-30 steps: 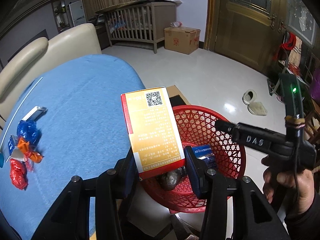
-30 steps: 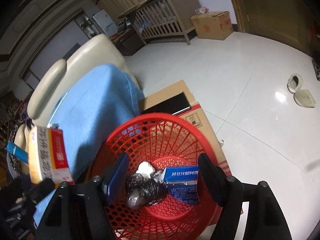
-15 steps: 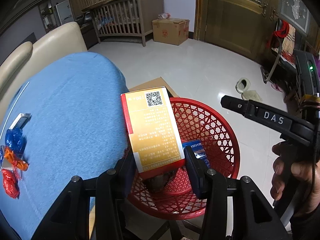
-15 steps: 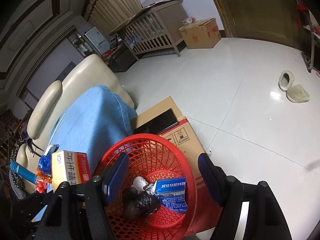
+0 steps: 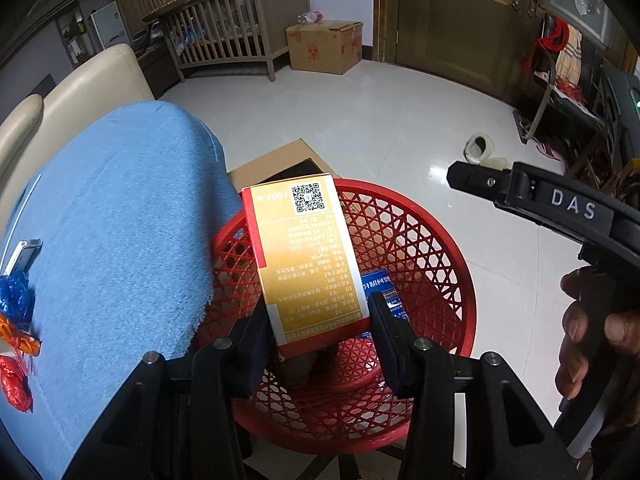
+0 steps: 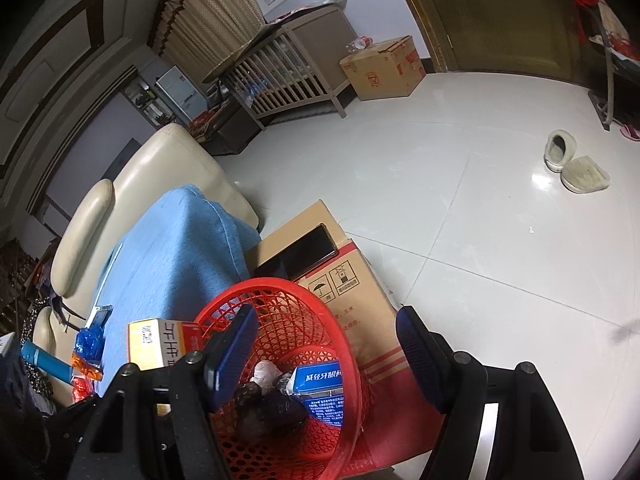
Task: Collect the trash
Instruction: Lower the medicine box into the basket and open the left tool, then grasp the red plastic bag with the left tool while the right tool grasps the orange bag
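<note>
My left gripper (image 5: 320,330) is shut on an orange and gold carton (image 5: 306,256) with a QR code, held above the near left part of the red mesh basket (image 5: 432,240). The carton also shows in the right wrist view (image 6: 160,344), at the basket's (image 6: 344,344) left rim. A blue box (image 6: 320,392), dark crumpled wrappers (image 6: 264,408) and a white wad lie in the basket. My right gripper (image 6: 324,352) is open and empty above the basket; it shows in the left wrist view (image 5: 560,208) at the right.
Blue, orange and red wrappers (image 5: 16,320) and a small silver item (image 5: 22,256) lie on the blue cloth (image 5: 120,220) at the left. A cardboard box (image 6: 340,280) with a dark tablet on top stands behind the basket. Slippers (image 6: 576,164) lie on the white floor.
My left gripper has carried the carton rightward from the cloth's edge to over the basket. My right gripper has risen and drawn back from the basket.
</note>
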`<state>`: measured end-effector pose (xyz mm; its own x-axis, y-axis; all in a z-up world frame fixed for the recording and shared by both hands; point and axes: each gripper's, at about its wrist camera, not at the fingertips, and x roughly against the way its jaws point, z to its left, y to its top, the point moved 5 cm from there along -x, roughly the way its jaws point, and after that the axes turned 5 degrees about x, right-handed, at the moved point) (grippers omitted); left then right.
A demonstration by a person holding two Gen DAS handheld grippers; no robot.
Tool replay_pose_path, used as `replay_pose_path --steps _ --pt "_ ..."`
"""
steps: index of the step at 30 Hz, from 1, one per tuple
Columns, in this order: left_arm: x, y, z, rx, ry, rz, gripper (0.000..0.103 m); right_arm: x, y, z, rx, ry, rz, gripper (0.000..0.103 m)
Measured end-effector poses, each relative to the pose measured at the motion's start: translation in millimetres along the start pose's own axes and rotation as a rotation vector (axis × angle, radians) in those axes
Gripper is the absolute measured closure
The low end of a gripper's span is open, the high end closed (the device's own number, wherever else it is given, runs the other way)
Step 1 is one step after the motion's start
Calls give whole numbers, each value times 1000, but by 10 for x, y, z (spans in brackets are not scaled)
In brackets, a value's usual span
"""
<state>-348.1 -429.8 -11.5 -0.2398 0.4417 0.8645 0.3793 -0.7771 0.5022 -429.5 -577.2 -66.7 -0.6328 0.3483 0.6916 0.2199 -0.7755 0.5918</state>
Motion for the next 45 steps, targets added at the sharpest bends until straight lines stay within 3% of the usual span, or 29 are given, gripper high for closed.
replay_pose_path --steps 6,9,17,25,34,41,45 --pt "-157 -34 -59 -12 -4 46 50 17 15 3 -4 -1 -8 28" --pt "-241 -56 -36 -11 -4 85 30 34 30 11 -9 -2 -15 28" --pt "-38 -79 236 64 -16 49 30 112 88 88 -6 -12 -28 27" --pt "514 -216 1233 306 36 -64 29 65 40 574 85 11 -2 27" --pt "986 -759 2591 566 238 -145 29 -131 -255 1425 265 64 76 28" --pt "1061 -1092 3396 722 318 -174 27 -270 -482 1964 382 85 126 28" --pt "983 -1197 3718 778 320 -166 27 -292 -586 2197 434 91 143 28"
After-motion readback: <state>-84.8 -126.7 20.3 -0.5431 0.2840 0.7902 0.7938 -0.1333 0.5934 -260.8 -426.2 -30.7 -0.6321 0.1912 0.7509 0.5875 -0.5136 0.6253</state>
